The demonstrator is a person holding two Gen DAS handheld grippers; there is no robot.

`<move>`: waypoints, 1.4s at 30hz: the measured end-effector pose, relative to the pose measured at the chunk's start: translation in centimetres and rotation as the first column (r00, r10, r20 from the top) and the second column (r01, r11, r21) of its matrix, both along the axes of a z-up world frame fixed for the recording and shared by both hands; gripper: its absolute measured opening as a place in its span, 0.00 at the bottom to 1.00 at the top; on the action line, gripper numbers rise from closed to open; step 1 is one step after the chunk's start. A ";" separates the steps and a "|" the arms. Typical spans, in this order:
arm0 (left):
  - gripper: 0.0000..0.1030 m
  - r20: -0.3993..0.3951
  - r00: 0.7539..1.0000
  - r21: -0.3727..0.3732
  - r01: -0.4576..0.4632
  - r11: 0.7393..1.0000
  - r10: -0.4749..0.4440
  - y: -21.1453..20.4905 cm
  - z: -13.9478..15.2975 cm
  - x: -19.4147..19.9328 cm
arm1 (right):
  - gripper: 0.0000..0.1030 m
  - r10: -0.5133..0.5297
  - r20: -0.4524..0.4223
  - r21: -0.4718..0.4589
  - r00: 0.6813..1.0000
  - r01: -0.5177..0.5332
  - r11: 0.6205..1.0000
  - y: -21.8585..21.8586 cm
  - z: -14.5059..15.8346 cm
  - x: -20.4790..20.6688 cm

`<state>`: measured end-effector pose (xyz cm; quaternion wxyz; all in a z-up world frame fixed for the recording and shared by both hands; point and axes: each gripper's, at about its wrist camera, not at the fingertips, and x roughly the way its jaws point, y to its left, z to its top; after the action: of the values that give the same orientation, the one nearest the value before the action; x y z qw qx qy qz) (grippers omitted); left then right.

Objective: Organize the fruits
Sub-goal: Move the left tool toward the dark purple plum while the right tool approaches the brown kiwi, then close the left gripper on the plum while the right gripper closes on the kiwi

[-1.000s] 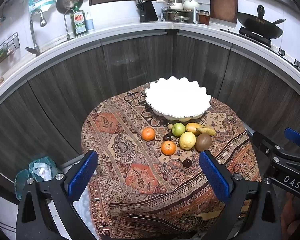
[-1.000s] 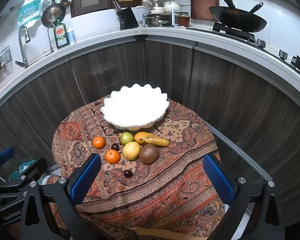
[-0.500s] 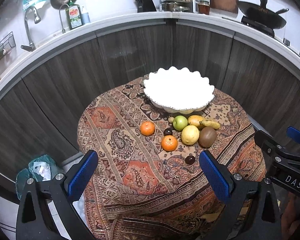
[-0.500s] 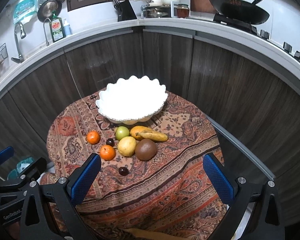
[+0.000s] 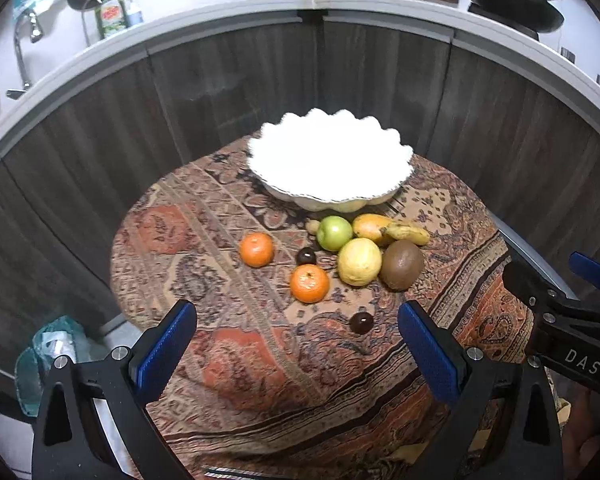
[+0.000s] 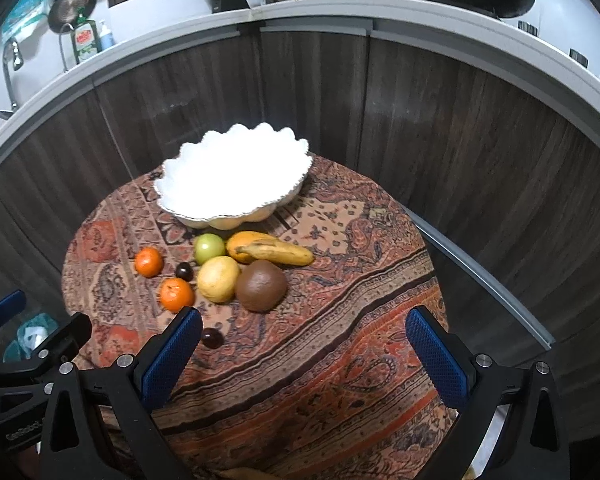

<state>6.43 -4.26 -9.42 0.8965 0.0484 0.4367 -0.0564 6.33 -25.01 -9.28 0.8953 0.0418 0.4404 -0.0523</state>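
A white scalloped bowl stands at the far side of a round table under a patterned cloth; it also shows in the right wrist view. In front of it lie two oranges, a green apple, a lemon, a brown kiwi-like fruit, a banana, a mango and two dark plums. My left gripper is open and empty above the table's near side. My right gripper is open and empty, right of the fruit.
A dark wooden curved cabinet wall rises behind the table under a grey counter with a sink tap, soap bottle, pots and a wok. A teal bag lies on the floor at left.
Both grippers have moved forward and lower toward the table; the fruit and bowl appear larger. Nothing on the table has moved.
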 end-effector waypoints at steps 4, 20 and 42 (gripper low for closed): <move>0.95 -0.020 0.999 -0.013 0.036 0.999 -0.037 -1.3 -2.0 1.0 | 1.00 -0.024 -0.011 -0.010 1.000 0.024 1.000 -1.1 -1.6 0.5; 0.72 -0.082 0.985 -0.033 0.147 0.989 -0.150 -5.3 -9.5 4.1 | 1.00 -0.083 -0.098 -0.012 0.992 0.082 0.997 -3.6 -7.7 2.3; 0.33 -0.188 0.960 -0.012 0.207 0.978 -0.205 -7.4 -15.4 5.4 | 1.00 -0.088 -0.180 -0.006 0.980 0.088 0.996 -3.8 -11.8 4.1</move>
<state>11.85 -11.70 -24.80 0.8402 0.0916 0.5124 -0.1519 10.42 -28.84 -21.13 0.8485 0.0570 0.5175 -0.0950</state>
